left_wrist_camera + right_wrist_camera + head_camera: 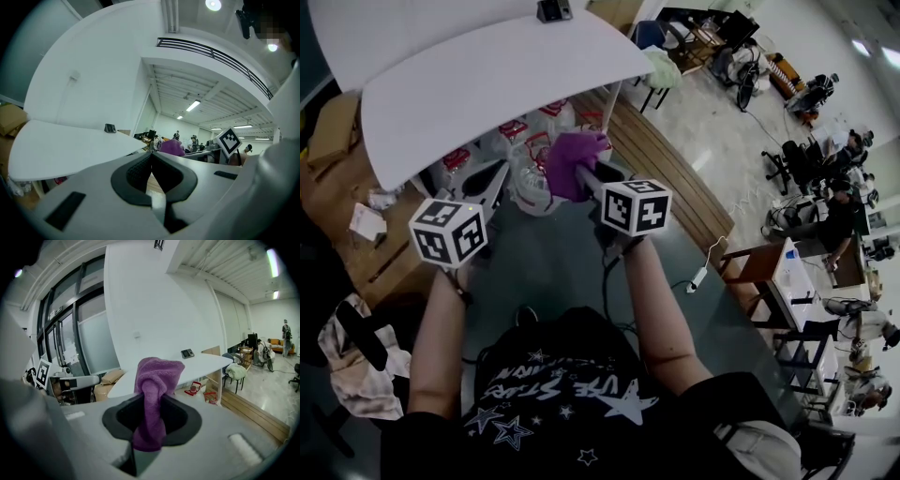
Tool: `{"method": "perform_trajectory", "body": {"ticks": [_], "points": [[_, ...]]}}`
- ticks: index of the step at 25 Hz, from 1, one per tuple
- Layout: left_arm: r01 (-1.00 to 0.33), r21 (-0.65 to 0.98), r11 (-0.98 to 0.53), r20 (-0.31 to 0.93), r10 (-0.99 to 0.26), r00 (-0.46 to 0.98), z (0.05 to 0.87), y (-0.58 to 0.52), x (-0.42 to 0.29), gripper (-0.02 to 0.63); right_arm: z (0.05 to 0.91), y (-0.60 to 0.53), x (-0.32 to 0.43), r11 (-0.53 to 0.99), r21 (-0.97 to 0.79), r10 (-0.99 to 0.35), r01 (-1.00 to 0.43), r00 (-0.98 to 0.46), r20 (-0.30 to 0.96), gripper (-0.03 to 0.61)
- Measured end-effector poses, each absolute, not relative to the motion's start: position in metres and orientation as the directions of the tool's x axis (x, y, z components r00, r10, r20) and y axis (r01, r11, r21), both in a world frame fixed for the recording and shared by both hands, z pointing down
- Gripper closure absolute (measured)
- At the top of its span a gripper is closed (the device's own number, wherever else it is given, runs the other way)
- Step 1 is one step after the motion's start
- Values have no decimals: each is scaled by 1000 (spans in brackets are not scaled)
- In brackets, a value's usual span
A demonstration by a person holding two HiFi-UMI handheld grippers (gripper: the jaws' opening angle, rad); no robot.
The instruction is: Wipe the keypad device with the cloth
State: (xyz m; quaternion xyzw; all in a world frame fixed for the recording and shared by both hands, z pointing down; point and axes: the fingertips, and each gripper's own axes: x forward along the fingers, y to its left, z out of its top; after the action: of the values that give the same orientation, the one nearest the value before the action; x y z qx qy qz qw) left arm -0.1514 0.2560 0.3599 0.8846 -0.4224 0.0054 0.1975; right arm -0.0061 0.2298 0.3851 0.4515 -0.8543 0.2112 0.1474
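Nearest, the right gripper [151,397] has its fingers clamped on a crumpled purple terry cloth [157,373]. The left gripper [151,161] has its fingers pressed together on nothing. The small dark keypad device [187,353] sits on the white tabletop [208,364], well apart from both. Wiping looks not yet begun; next the cloth must reach that device.

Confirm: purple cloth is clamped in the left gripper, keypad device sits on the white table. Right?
Wrong gripper. The purple cloth is clamped in the right gripper, as the right gripper view shows; the left gripper is shut on nothing. The keypad device does sit on the white table.
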Motion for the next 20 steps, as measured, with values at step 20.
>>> {"method": "perform_trajectory", "body": {"ticks": [20], "points": [[-753, 332, -568, 213, -733, 646, 367, 270, -132, 606, 392, 250, -4, 546, -205, -667, -812, -569, 481, 483]]}}
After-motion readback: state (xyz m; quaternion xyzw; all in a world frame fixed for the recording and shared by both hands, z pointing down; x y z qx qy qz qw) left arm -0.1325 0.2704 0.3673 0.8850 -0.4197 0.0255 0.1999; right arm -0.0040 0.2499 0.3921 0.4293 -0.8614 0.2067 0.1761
